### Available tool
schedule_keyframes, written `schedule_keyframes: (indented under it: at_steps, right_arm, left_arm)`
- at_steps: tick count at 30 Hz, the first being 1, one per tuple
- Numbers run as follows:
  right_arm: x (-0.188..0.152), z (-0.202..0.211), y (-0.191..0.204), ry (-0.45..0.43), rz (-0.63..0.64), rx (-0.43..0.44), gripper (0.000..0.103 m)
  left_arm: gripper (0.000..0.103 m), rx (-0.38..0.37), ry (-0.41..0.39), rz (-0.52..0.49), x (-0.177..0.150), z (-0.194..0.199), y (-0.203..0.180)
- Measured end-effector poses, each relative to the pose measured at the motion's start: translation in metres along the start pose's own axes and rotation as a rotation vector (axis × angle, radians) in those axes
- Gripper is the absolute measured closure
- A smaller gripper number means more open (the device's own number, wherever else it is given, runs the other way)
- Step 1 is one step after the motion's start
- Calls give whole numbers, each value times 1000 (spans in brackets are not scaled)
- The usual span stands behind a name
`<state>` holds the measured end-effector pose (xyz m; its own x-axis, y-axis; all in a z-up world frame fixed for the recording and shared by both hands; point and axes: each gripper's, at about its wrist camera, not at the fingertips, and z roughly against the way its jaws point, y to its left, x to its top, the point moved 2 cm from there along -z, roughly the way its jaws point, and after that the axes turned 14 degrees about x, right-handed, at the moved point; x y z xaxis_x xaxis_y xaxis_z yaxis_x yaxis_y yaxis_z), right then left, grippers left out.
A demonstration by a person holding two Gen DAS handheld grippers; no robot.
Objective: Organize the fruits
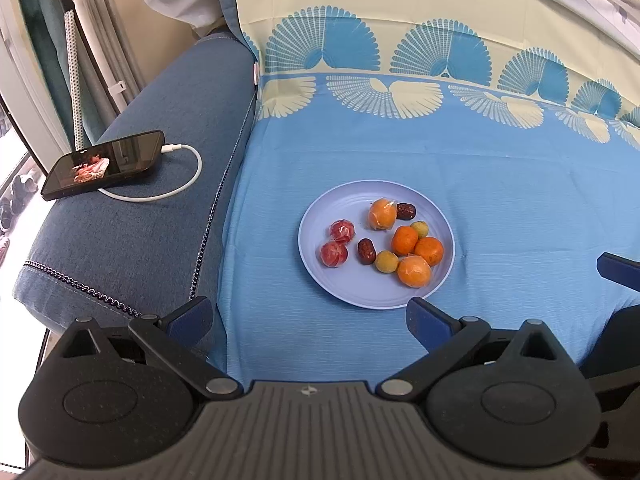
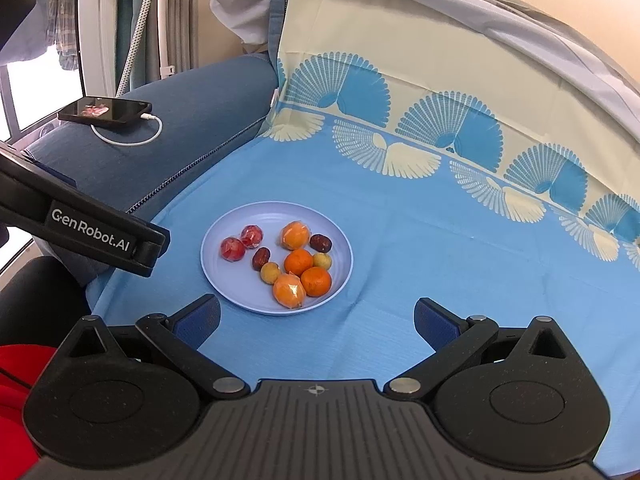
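A pale blue plate (image 1: 352, 292) (image 2: 228, 284) lies on the blue cloth and holds mixed fruit. Two wrapped red fruits (image 1: 333, 254) (image 2: 233, 249) lie on its left side. Several oranges (image 1: 405, 240) (image 2: 298, 262), some wrapped, two dark dates (image 1: 366, 251) (image 2: 261, 259) and two small yellow-green fruits (image 1: 386, 261) (image 2: 270, 273) fill the rest. My left gripper (image 1: 308, 316) is open and empty, just short of the plate's near rim. My right gripper (image 2: 316, 320) is open and empty, just short of the near rim; part of it shows in the left wrist view (image 1: 618, 266). The left gripper's body shows in the right wrist view (image 2: 92, 232).
A phone (image 1: 105, 164) (image 2: 105, 111) on a white charging cable (image 1: 188, 176) lies on the denim sofa arm (image 1: 132, 240) to the left. The patterned cloth (image 1: 440, 60) runs up the sofa back behind the plate. Bare blue cloth (image 1: 520, 200) surrounds the plate.
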<state>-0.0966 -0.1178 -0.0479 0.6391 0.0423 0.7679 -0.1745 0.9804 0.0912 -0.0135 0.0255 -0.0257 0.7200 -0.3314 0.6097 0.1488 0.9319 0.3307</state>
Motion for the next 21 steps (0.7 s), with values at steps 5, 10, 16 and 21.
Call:
schedule_keyframes:
  at_steps: [5,10,16,21]
  right_arm:
    - [0,0,0,4,7,2,1]
    - [0,-1,0,5,7,2,1]
    - [0,-1,1,5,8,2,1]
    - [0,-1,1,8,12,5,1]
  left_arm:
    - [0,5,-2,5,0,0,1]
    - [0,8,2,0,0,-1,1]
    - [0,13,3,-10,0,0,-1]
    - [0,19,3,-9,0,0,-2]
